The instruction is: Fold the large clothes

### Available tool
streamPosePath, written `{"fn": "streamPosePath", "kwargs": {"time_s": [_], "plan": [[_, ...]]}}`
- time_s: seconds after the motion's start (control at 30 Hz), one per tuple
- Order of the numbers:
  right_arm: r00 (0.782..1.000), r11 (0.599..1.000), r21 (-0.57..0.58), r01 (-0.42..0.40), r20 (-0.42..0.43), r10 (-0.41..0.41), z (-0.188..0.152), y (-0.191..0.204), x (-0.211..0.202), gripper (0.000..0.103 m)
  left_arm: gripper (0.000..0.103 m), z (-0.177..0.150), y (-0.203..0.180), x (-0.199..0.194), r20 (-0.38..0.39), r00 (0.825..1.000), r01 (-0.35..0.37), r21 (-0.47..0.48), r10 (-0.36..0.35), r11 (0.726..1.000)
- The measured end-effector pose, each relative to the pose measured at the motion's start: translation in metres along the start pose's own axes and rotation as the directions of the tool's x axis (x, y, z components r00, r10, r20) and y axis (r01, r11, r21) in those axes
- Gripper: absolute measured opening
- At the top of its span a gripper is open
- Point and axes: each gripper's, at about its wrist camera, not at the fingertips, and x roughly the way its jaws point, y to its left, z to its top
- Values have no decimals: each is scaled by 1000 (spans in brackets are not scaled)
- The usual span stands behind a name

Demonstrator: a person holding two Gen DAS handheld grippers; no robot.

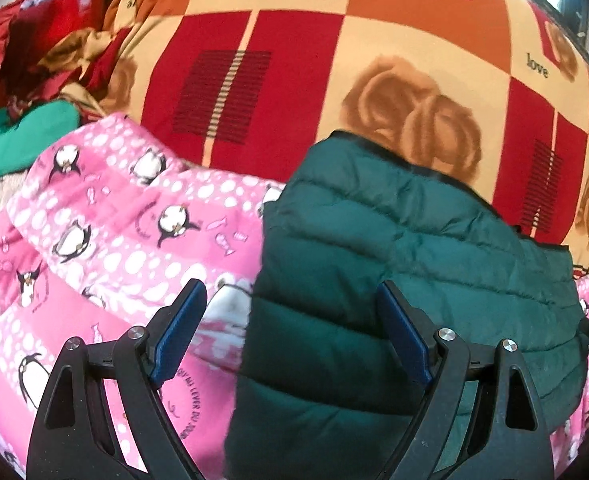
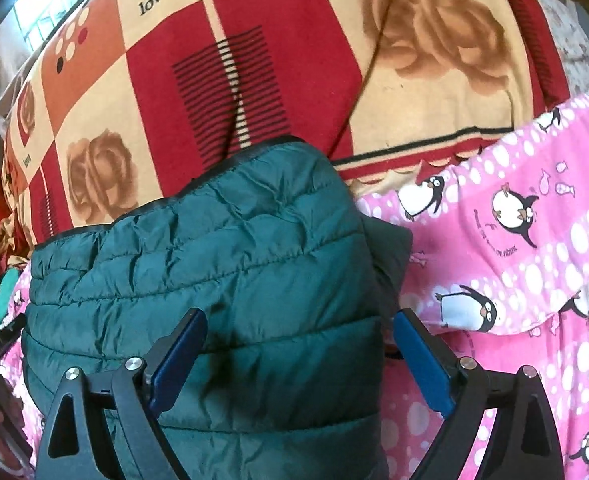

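Observation:
A dark green quilted puffer jacket (image 1: 406, 264) lies folded into a compact block on a pink penguin-print blanket (image 1: 106, 232). My left gripper (image 1: 290, 312) is open, its jaws straddling the jacket's left edge, right finger over the jacket, left finger over the pink blanket. The jacket also shows in the right wrist view (image 2: 222, 264). My right gripper (image 2: 300, 340) is open, jaws straddling the jacket's right edge, with the pink blanket (image 2: 514, 280) to the right. Neither gripper holds anything.
A checked red, orange and cream bedspread (image 1: 334, 72) with roses and "love" print lies beyond the jacket. A heap of red, brown and teal clothes (image 1: 42, 60) sits at the far left. A window (image 2: 42, 20) shows at the back.

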Motion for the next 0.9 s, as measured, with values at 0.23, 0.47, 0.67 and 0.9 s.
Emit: {"fn": "streamPosePath", "kwargs": {"time_s": [0.23,0.47,0.67,0.9], "plan": [[1000,1000,-6,8,-20,-8,-4,-2,4,95,87,-5,7,3,-26,998,59,-19,-60,998],[999,1000,9,3,-46,-3,-4,-6,13,99,87,-8,11,11,-46,995,83,-40,-85,996],[998,1000,25,-12,-61,14,-2,-10,20,103,92,-9,14,17,-50,993,101,-58,-104,993],[991,996,20,-84,-100,86,3,-16,36,103,101,-10,26,34,-85,979,173,-121,-184,978]]}}
